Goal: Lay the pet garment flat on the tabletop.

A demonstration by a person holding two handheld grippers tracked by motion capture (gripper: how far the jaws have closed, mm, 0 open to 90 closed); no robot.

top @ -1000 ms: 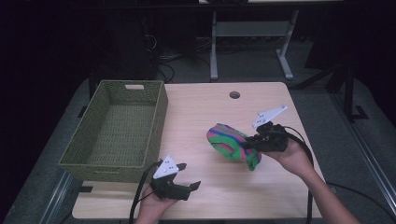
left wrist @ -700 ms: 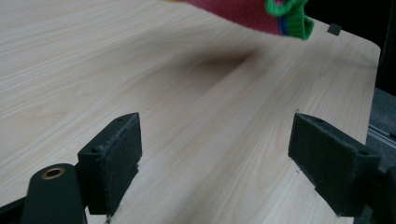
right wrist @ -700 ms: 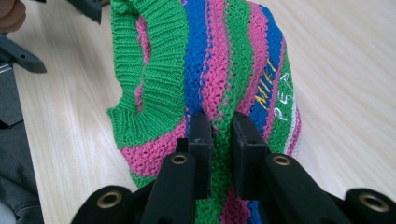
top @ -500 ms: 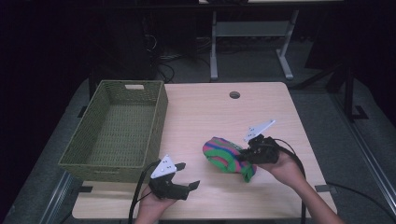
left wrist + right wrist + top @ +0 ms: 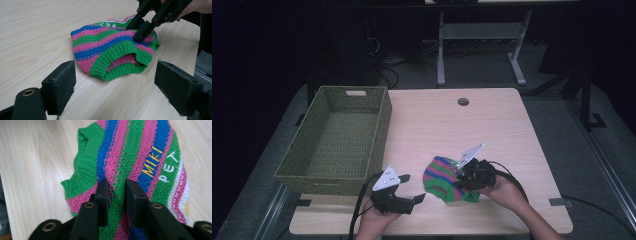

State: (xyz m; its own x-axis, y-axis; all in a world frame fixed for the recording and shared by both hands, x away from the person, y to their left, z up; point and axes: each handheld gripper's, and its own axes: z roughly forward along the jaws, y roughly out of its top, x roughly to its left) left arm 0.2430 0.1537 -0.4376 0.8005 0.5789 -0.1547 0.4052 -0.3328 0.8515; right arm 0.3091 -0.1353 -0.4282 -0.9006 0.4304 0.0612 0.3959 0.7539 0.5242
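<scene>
Pinching the striped knit sweater (image 5: pixel 140 157), right tongs (image 5: pixel 117 192) hide a fold; left tongs (image 5: pixel 115 85) gape released.

One striped knit garment (image 5: pixel 443 178) on the table (image 5: pixel 447 125), and just one table carrying it all. One woven green basket (image 5: pixel 337 140) on the left side. Two grippers: the left gripper (image 5: pixel 412 195), the right gripper (image 5: pixel 460 176). Two hands behind them, left hand (image 5: pixel 374 224) and right hand (image 5: pixel 507 192). One round hole (image 5: pixel 463 102) in the tabletop. Two embroidered words (image 5: pixel 160 165) on the knit.
</scene>
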